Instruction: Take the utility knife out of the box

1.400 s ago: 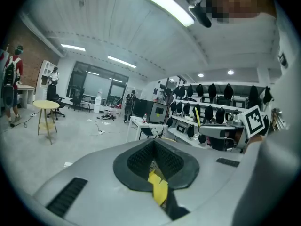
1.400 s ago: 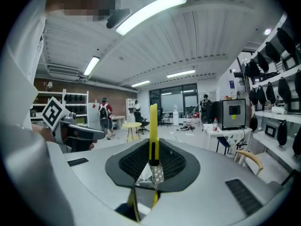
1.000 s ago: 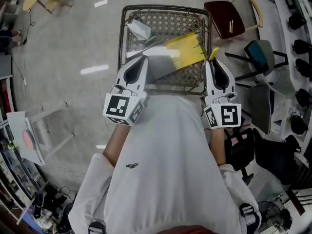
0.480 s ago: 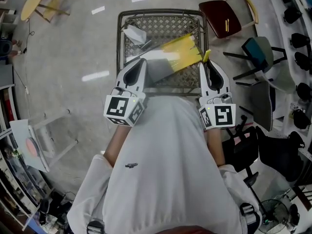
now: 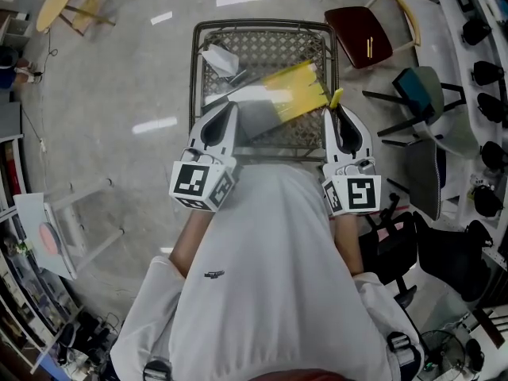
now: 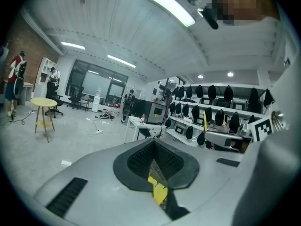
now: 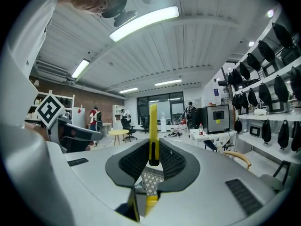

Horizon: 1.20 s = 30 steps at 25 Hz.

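Note:
In the head view, both grippers are held up in front of the person's chest, above a metal lattice table (image 5: 262, 42). My left gripper (image 5: 231, 106) is shut on the edge of a flat grey and yellow box (image 5: 290, 94), which juts out to the right over the table. The left gripper view shows a strip of the yellow box (image 6: 159, 192) pinched between the jaws. My right gripper (image 5: 333, 111) is shut on a yellow utility knife (image 5: 336, 98), which stands clear of the box's right end. In the right gripper view the knife (image 7: 153, 126) sticks straight up between the jaws.
A crumpled white bag (image 5: 218, 56) lies on the lattice table's left side. A dark red chair (image 5: 361, 32) stands at the upper right, with a teal-backed chair (image 5: 425, 90) and black chairs further right. Shelves with black gear line the right edge.
The right gripper with the knife has drifted slightly left and back toward the body. The left gripper still holds the box in about the same place.

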Each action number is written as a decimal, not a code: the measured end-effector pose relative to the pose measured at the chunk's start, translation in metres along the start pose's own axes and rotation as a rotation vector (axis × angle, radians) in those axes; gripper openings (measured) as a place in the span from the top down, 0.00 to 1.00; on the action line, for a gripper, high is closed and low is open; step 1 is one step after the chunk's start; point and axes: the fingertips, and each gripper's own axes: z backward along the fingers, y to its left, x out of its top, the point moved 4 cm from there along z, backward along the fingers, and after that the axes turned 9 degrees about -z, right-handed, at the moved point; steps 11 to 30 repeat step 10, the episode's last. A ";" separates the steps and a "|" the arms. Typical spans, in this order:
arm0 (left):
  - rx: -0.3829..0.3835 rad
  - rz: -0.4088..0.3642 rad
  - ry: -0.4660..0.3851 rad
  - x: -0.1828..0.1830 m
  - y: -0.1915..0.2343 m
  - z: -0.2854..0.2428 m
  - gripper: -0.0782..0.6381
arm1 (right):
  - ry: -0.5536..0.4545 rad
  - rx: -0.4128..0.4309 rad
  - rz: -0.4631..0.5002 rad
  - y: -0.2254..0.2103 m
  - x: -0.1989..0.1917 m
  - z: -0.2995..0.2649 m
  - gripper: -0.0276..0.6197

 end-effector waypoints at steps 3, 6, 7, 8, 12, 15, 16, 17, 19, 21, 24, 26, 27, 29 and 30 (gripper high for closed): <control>-0.001 0.001 -0.001 0.001 -0.002 -0.002 0.89 | 0.006 -0.004 -0.004 -0.002 -0.001 -0.001 0.87; -0.008 -0.001 0.002 0.000 -0.008 -0.003 0.89 | 0.017 -0.008 -0.008 -0.004 -0.005 0.003 0.87; -0.010 0.000 0.004 -0.001 -0.011 -0.003 0.89 | 0.021 -0.010 -0.009 -0.006 -0.007 0.004 0.87; -0.011 0.001 0.006 -0.001 -0.013 -0.003 0.89 | 0.023 -0.010 -0.009 -0.007 -0.007 0.006 0.87; -0.011 0.004 0.009 -0.002 -0.017 -0.003 0.89 | 0.026 -0.009 -0.009 -0.009 -0.008 0.007 0.87; -0.011 0.004 0.009 -0.002 -0.017 -0.003 0.89 | 0.026 -0.009 -0.009 -0.009 -0.008 0.007 0.87; -0.011 0.004 0.009 -0.002 -0.017 -0.003 0.89 | 0.026 -0.009 -0.009 -0.009 -0.008 0.007 0.87; -0.011 0.004 0.009 -0.002 -0.017 -0.003 0.89 | 0.026 -0.009 -0.009 -0.009 -0.008 0.007 0.87; -0.011 0.004 0.009 -0.002 -0.017 -0.003 0.89 | 0.026 -0.009 -0.009 -0.009 -0.008 0.007 0.87; -0.011 0.004 0.009 -0.002 -0.017 -0.003 0.89 | 0.026 -0.009 -0.009 -0.009 -0.008 0.007 0.87; -0.011 0.004 0.009 -0.002 -0.017 -0.003 0.89 | 0.026 -0.009 -0.009 -0.009 -0.008 0.007 0.87; -0.011 0.004 0.009 -0.002 -0.017 -0.003 0.89 | 0.026 -0.009 -0.009 -0.009 -0.008 0.007 0.87; -0.011 0.004 0.009 -0.002 -0.017 -0.003 0.89 | 0.026 -0.009 -0.009 -0.009 -0.008 0.007 0.87; -0.011 0.004 0.009 -0.002 -0.017 -0.003 0.89 | 0.026 -0.009 -0.009 -0.009 -0.008 0.007 0.87; -0.011 0.004 0.009 -0.002 -0.017 -0.003 0.89 | 0.026 -0.009 -0.009 -0.009 -0.008 0.007 0.87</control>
